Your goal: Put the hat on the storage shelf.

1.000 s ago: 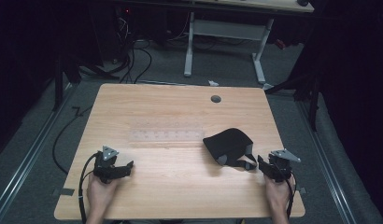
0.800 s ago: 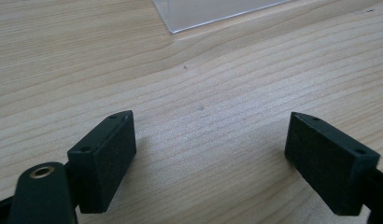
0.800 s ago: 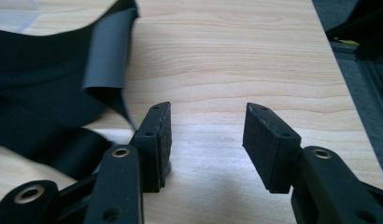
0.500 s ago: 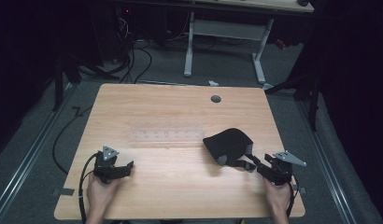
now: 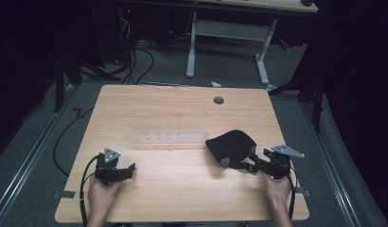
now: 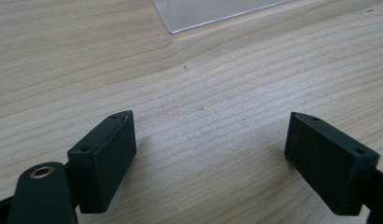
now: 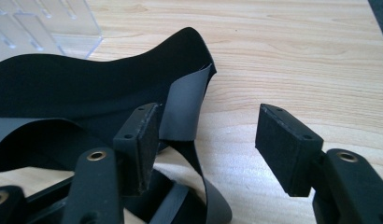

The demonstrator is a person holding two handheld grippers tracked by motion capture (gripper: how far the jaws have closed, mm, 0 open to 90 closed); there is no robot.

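While your right gripper (image 7: 206, 144) sits wide at the mask (image 5: 230, 144), strap (image 7: 185, 109) unpinched, close on it next; left gripper (image 5: 127, 169), wide, idles well left of it.

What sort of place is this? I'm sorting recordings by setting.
Probably a lab or workshop recording space: a bare wooden table on grey flooring, loose cables behind it, another desk frame farther back, and dark surroundings.
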